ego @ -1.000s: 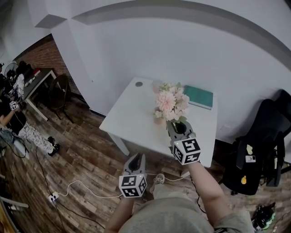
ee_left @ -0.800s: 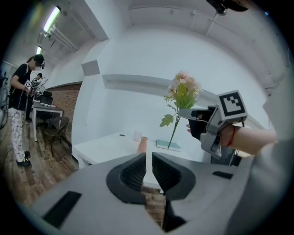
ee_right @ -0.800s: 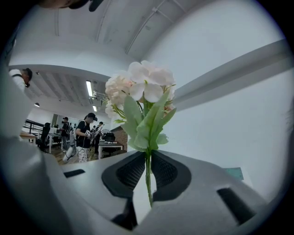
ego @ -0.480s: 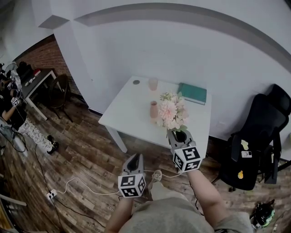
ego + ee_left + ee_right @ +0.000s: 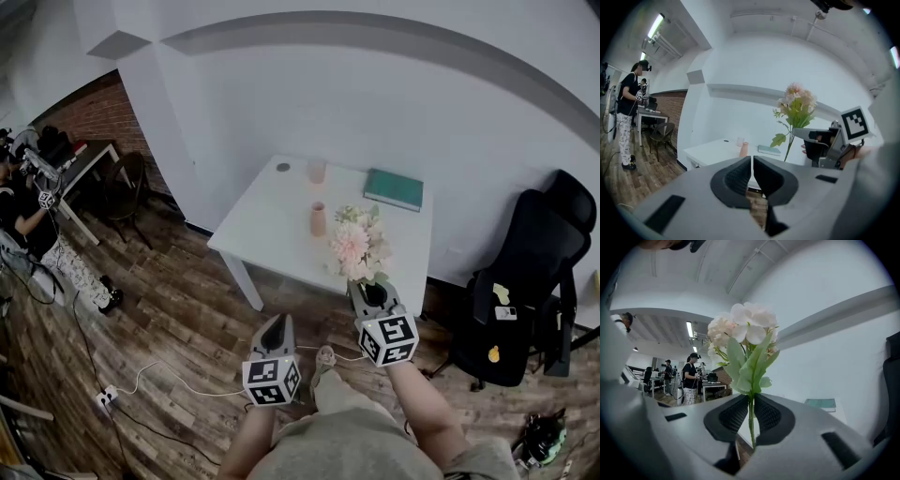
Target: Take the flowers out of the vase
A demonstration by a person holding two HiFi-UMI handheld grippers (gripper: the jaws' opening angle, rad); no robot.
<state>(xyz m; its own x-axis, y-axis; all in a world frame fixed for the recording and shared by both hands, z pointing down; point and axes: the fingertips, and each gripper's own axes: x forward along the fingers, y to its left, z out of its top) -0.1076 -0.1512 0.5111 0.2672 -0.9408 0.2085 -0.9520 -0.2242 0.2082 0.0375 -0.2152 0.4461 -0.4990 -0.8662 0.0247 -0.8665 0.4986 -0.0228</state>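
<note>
Flowers (image 5: 354,246), a pale pink bunch with green leaves, are out of the vase (image 5: 319,219). The vase stands upright on the white table (image 5: 262,239), apart from them. Your right gripper (image 5: 367,286) holds the bunch upright near the table's front edge, its jaws clamped on the thin green stem (image 5: 751,420) just below the leaves. Your left gripper (image 5: 278,323) is off the table, over the floor. Its jaws have just been closing and now meet with nothing between them. The bunch looks light but top-heavy, and the slim stem could pivot in the grip. Hold it on the stem, never by the soft petals.
</note>
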